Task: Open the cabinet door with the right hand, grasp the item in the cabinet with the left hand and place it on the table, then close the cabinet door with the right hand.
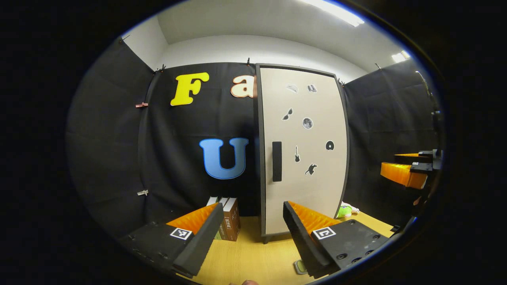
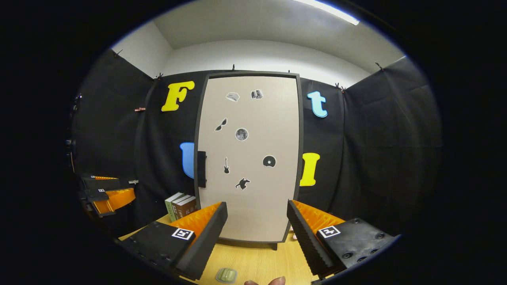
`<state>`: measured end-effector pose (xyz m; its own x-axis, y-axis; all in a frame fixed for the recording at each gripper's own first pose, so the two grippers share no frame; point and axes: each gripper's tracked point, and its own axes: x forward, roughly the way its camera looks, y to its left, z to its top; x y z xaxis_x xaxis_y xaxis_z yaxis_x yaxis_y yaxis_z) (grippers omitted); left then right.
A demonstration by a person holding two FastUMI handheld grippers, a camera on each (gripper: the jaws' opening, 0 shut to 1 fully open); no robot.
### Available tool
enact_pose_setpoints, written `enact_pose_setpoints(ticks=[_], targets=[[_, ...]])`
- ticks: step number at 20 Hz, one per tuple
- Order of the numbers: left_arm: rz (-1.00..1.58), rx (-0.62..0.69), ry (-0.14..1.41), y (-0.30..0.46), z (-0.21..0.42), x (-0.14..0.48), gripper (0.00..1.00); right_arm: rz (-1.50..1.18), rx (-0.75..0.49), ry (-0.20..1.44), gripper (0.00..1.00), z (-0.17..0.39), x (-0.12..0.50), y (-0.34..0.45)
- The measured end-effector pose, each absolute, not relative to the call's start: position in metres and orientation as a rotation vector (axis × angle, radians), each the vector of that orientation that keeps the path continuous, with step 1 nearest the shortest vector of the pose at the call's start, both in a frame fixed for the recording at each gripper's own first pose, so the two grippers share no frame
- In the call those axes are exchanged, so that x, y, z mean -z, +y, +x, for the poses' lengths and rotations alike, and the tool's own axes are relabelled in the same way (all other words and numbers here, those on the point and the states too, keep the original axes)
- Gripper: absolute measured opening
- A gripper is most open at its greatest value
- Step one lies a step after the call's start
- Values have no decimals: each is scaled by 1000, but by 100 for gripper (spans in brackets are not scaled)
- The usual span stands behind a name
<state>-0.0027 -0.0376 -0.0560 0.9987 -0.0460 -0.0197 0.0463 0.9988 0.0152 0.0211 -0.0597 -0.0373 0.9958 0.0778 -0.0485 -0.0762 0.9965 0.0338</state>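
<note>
With the cabinet door closed at the table's back edge and the item hidden behind it, guide the right gripper, jaws wide and empty, squarely onto the handle before closing; left gripper waits spread, empty

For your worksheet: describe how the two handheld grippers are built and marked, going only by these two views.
Each gripper has two wedge-shaped fingers with ribbed inner faces, set on flat black plates with screw holes. Each plate carries a small square black-and-white marker tag. This shows on the left gripper and the right gripper alike. No cables or sleeves can be made out; a fingertip peeks in at the bottom edge.
</note>
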Motion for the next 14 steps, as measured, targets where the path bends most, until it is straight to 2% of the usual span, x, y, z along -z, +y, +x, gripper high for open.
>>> enact_pose_setpoints(ticks=[8, 12, 14], targets=[[-3, 88, -26, -63, 17, 54, 95, 26, -79, 35, 98, 43, 54, -68], [-28, 106, -3, -85, 33, 68, 95, 116, -97, 50, 98, 65, 79, -74], [15, 72, 6, -90, 36, 74, 95, 165, -115, 79, 98, 75, 98, -79]])
